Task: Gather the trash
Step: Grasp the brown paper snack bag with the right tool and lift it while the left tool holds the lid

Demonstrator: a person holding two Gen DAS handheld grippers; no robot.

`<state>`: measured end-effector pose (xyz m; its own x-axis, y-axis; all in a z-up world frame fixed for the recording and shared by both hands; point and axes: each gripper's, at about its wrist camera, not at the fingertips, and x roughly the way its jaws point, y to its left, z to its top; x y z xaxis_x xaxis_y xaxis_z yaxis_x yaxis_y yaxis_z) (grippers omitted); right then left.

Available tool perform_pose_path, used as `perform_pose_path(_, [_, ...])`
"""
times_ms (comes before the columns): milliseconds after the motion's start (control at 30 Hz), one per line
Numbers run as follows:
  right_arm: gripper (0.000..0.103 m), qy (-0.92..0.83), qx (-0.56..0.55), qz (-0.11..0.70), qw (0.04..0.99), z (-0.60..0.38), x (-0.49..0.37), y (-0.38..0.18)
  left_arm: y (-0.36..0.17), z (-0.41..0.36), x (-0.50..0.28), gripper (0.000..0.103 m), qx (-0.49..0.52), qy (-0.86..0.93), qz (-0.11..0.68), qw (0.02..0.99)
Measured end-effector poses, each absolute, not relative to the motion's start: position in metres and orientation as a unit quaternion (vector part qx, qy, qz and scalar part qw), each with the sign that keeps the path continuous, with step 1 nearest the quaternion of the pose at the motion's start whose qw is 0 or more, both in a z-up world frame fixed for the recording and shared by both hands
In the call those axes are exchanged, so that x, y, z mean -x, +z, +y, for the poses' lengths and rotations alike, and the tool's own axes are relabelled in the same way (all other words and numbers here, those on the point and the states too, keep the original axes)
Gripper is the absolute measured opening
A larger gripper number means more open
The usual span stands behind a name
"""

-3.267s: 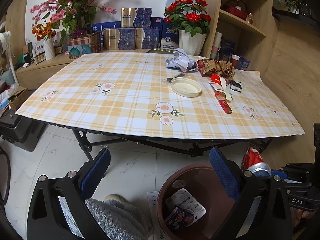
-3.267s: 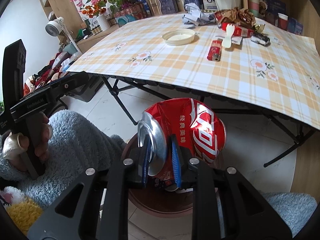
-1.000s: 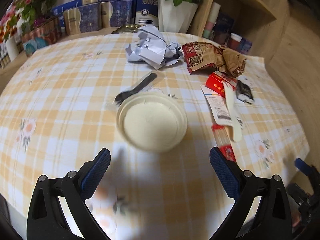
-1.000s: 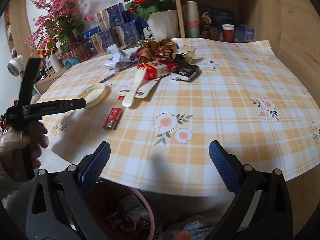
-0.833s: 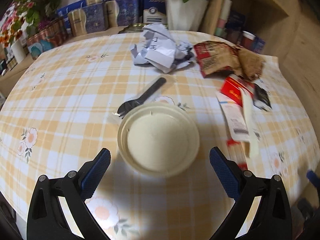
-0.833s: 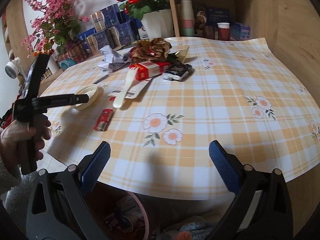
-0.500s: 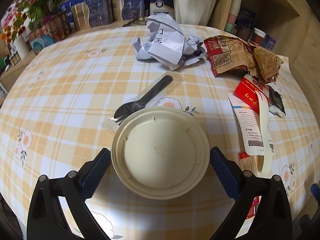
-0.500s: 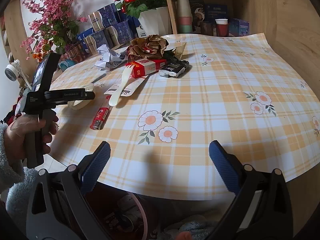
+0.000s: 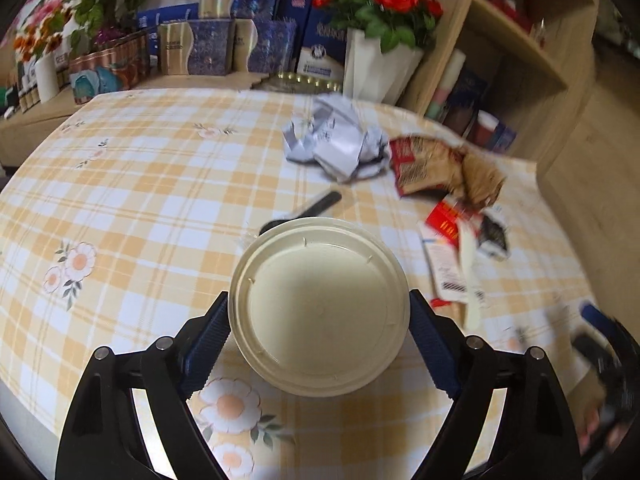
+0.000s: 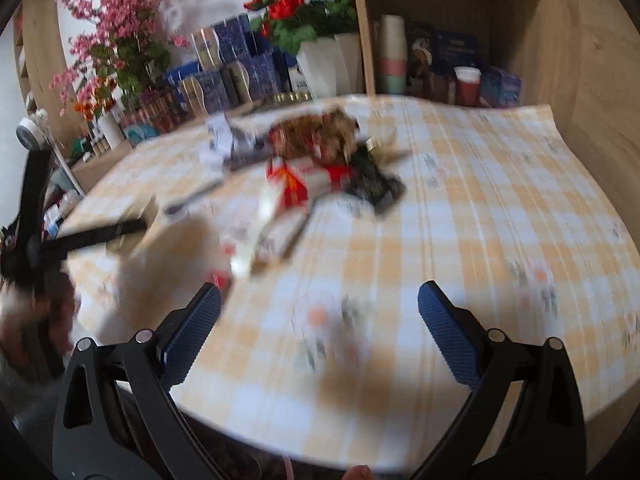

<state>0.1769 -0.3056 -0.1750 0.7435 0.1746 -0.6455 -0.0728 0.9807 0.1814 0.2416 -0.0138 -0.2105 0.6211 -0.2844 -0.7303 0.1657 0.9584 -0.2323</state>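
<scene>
1. The left gripper [image 9: 319,320] had a round cream lid [image 9: 319,306] between its blue pads [image 9: 208,336], one pad against each side of the rim; the jaws were closing on it.
2. The lid appeared lifted off the checked tablecloth [image 9: 140,208], tilted toward the camera, though the blur left its exact clearance unclear.
3. Just beyond the lid, partly hidden behind its far edge, lay a black plastic spoon [image 9: 316,208] in a clear wrapper.
4. Farther ahead of the left gripper sat a crumpled ball of white paper [image 9: 340,144], and beside it, to the right, a crumpled brown and red snack bag [image 9: 436,168].
5. Right of the lid lay a red packet [image 9: 446,218], a dark wrapper [image 9: 494,234], a white printed slip [image 9: 446,276] and a pale plastic fork [image 9: 470,276] lying over it.
6. The right gripper [image 10: 319,312] hung with its jaws wide apart and nothing between them, over the near edge of the tablecloth.
7. In the right wrist view, strongly blurred, the same heap of trash lay ahead and slightly left of the right gripper, and the left gripper [image 10: 132,226] with the lid was far to its left.
8. Behind the table stood a white pot of red roses [image 9: 380,60] and blue gift boxes [image 9: 224,44].
</scene>
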Motion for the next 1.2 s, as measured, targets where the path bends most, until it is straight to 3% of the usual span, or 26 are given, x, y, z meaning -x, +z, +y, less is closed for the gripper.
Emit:
perform_pose_path(167, [0.097,0.082,-0.074,0.332,0.937,-0.303,-0.242,-0.154,-0.196,0.009,-0.223,0.084,0.121,-0.125,0.405,0.898])
perform_pose_path(333, [0.097,0.063,-0.100,0.357,0.926,-0.301,-0.311,-0.168,-0.191,0.043,-0.194,0.084,0.178,-0.100,0.394,0.896])
perform_pose_path(567, [0.096,0.021,-0.055,0.411,0.910,-0.290,-0.365,-0.196,-0.193,0.063,-0.175,0.084,0.153,-0.065,0.382,0.909])
perform_pose_path(633, [0.083,0.022,-0.038,0.417,0.908,-0.287,-0.366,-0.199,-0.194,0.064,-0.172,0.084,0.144,-0.063,0.380,0.911])
perform_pose_path(667, [0.067,0.027,-0.039,0.424,0.904,-0.288,-0.366,-0.201,-0.194,0.064,-0.171,0.084,0.140,-0.061,0.378,0.913])
perform_pose_path(700, [0.058,0.030,-0.040,0.427,0.903,-0.288,-0.364,-0.202,-0.193,0.064,-0.170,0.084,0.138,-0.059,0.375,0.915])
perform_pose_path(767, [0.049,0.034,-0.022,0.416,0.909,-0.287,-0.354,-0.198,-0.192,0.065,-0.167,0.084,0.143,-0.063,0.370,0.916])
perform_pose_path(900, [0.043,0.025,-0.010,0.370,0.928,-0.295,-0.328,-0.182,-0.188,0.060,-0.166,0.084,0.136,-0.068,0.366,0.918])
perform_pose_path(1200, [0.043,0.013,-0.164,0.286,0.944,-0.353,-0.229,-0.145,-0.173,0.046,-0.149,0.084,0.114,-0.086,0.356,0.924])
